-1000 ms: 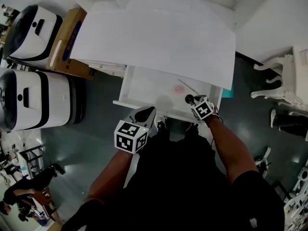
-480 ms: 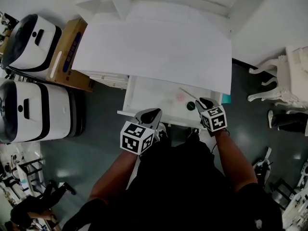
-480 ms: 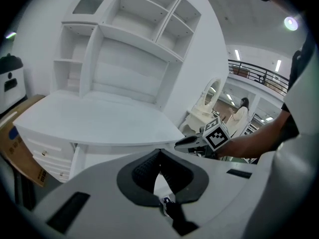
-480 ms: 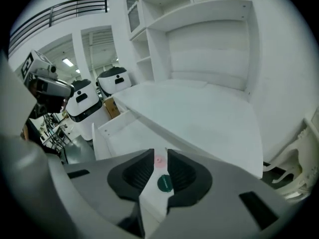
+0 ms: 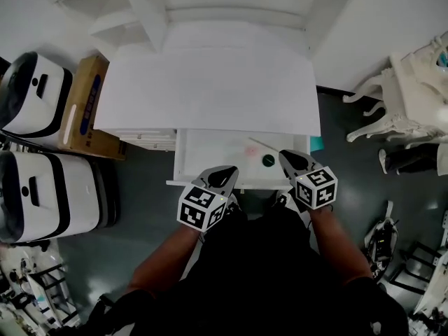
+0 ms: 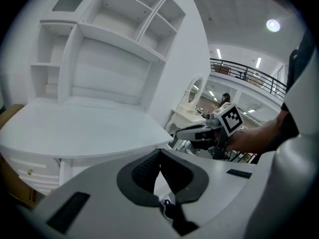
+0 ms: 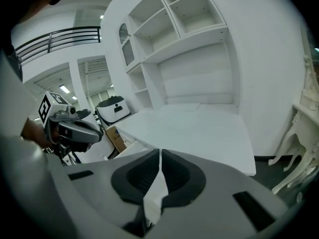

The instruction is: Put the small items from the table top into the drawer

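Hovering before the open white drawer [image 5: 210, 149], grey left gripper [image 5: 229, 170] and right gripper [image 5: 285, 157] have jaws pressed together, empty.

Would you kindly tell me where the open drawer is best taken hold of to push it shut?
Grip the drawer at the middle of its front edge, coming from the person's side. It is pulled out toward the person, so that long edge faces the left gripper and right gripper; a centred hold should keep it straight.
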